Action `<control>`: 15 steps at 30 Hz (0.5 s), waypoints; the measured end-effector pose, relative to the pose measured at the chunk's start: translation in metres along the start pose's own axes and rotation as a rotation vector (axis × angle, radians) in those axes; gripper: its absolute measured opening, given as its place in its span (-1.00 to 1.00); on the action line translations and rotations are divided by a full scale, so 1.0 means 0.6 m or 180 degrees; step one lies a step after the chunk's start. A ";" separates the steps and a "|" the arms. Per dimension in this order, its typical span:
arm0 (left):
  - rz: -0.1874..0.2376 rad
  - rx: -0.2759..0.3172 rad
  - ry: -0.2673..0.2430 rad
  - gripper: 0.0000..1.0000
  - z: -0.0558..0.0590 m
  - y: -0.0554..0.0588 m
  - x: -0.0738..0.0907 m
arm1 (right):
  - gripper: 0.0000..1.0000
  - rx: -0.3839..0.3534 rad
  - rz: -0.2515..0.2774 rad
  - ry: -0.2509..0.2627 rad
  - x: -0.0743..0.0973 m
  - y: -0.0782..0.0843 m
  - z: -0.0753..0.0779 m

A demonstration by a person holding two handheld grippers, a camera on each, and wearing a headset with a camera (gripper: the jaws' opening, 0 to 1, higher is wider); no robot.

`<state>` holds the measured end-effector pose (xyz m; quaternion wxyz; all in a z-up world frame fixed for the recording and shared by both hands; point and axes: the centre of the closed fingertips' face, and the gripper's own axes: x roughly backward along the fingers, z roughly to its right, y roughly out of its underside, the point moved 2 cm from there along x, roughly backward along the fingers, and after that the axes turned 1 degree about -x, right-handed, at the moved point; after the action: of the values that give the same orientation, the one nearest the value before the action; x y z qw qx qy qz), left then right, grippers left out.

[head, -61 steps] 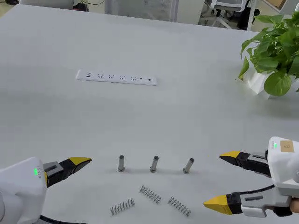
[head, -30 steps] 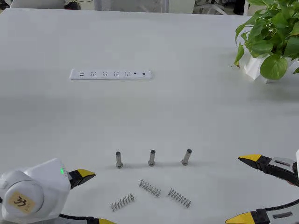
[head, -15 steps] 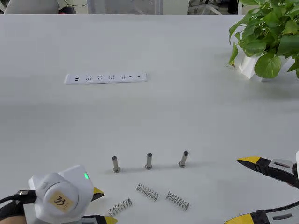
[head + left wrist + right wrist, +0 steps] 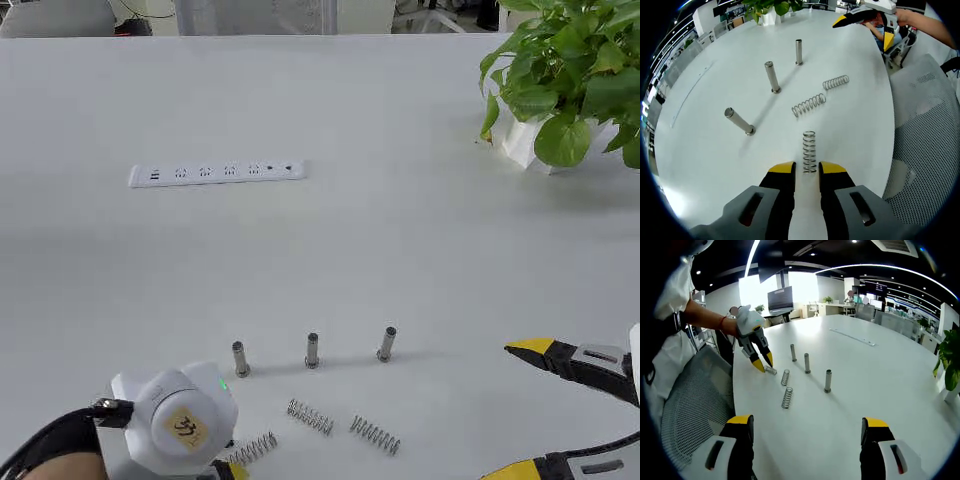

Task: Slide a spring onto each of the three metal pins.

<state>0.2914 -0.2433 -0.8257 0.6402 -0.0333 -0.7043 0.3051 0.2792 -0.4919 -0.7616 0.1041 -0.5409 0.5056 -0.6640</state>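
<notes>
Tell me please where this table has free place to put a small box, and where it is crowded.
Free: the wide stretch of table between the power strip and the three pins; also right of the pins, toward the plant. Crowded: the near edge, where the springs lie and the left hand-held gripper sits.

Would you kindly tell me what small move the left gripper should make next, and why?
Probably ease the left gripper forward a touch and close on the nearest spring: its jaws are open, the spring's near end lies just at the gap between them, and the pins are bare.
</notes>
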 end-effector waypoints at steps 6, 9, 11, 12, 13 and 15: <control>-0.0122 -0.0095 -0.0037 -0.77 0.000 0.002 0.000 | 0.76 -0.0007 0.0010 0.0010 0.000 0.002 0.001; -0.0151 -0.0107 -0.0042 -0.79 -0.001 0.002 0.000 | 0.76 0.0002 0.0009 -0.0002 0.000 0.003 -0.001; -0.0163 -0.0118 -0.0042 -0.83 -0.002 0.003 0.000 | 0.76 0.0001 -0.0002 -0.0001 0.001 0.005 -0.001; -0.0170 -0.0115 -0.0038 -0.84 -0.001 0.003 0.000 | 0.76 0.0000 0.0005 -0.0001 0.001 0.004 -0.001; -0.0171 -0.0119 -0.0036 -0.85 -0.001 0.003 0.000 | 0.76 -0.0009 0.0014 -0.0003 0.001 0.004 -0.001; -0.0176 -0.0113 -0.0031 -0.85 -0.002 0.003 0.000 | 0.77 -0.0005 0.0020 -0.0007 0.000 0.004 -0.001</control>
<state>0.2917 -0.2417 -0.8268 0.6443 -0.0237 -0.7133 0.2749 0.2775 -0.4926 -0.7633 0.1063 -0.5402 0.5077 -0.6627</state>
